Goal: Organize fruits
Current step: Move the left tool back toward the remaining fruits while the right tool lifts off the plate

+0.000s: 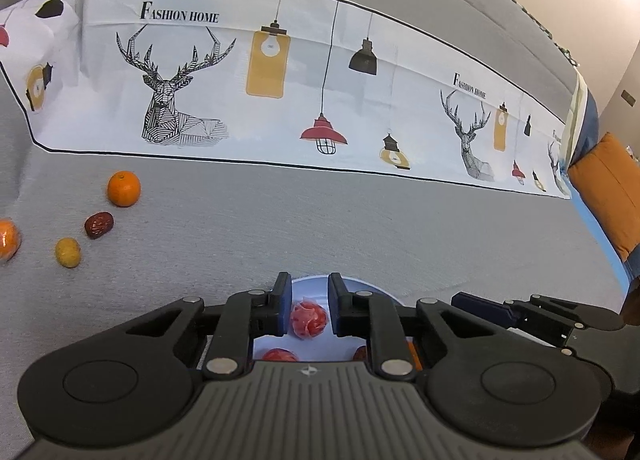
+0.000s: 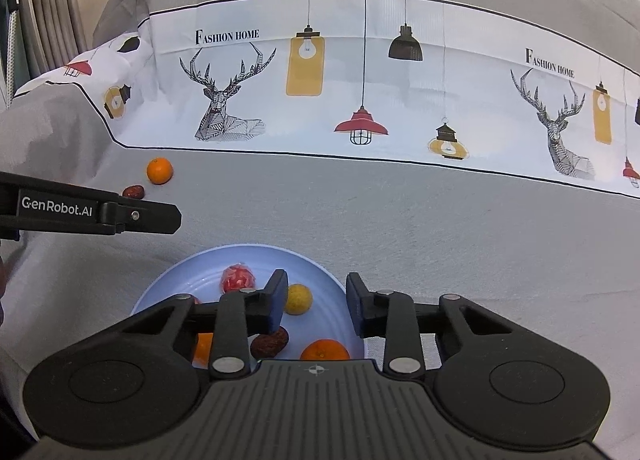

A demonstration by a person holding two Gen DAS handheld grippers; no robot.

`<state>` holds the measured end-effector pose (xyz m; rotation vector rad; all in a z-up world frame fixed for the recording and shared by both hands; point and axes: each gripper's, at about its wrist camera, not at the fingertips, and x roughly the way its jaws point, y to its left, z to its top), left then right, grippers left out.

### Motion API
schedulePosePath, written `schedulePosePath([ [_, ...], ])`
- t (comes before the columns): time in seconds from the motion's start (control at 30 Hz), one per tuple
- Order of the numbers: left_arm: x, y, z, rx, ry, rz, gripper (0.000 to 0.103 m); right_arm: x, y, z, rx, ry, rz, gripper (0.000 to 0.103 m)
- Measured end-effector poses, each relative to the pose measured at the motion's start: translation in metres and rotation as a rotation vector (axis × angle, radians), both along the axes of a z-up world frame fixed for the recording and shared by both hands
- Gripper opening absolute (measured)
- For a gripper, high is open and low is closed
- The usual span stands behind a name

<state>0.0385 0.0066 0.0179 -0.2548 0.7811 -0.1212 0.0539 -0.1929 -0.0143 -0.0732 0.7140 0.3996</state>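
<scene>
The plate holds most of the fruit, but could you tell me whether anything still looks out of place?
Yes: four pieces lie loose on the grey cloth, left of the plate: an orange, a red date, a small yellow fruit, and a wrapped orange at the frame edge. Nothing looks spilled or damaged.

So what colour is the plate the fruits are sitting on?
The plate is pale blue, nearly white. It shows best in the right wrist view.

- Our left claw (image 1: 308, 310) tilts downward, its two fingers drawn in to a narrow gap.
- Our right claw (image 2: 317, 306) tilts downward too, its fingers set noticeably wider apart, nothing pressed between its pads (image 2: 279, 308).
- The two claws sit side by side.
</scene>
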Motion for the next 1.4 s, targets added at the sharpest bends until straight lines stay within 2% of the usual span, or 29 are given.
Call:
schedulePosePath([
  [0.27,0.0,0.002,0.001,-0.006,0.007,0.015,0.021,0.001,0.002,0.0,0.006,0.0,0.001,0.031],
  [0.53,0.001,0.007,0.001,-0.015,0.012,0.028,0.021,0.0,0.005,0.0,0.006,-0.005,0.009,0.021],
  [0.67,0.001,0.008,0.001,-0.016,0.013,0.032,0.021,0.0,0.006,0.001,0.007,-0.009,0.013,0.02],
  [0.77,0.001,0.009,0.002,-0.016,0.012,0.035,0.021,-0.001,0.006,0.001,0.01,-0.01,0.016,0.017],
  [0.83,0.0,0.01,0.003,-0.017,0.012,0.038,0.021,-0.001,0.006,0.002,0.013,-0.011,0.021,0.01],
  [1.4,0.001,0.029,0.01,-0.033,0.014,0.101,0.021,-0.002,0.011,0.004,0.021,-0.018,0.029,0.009],
])
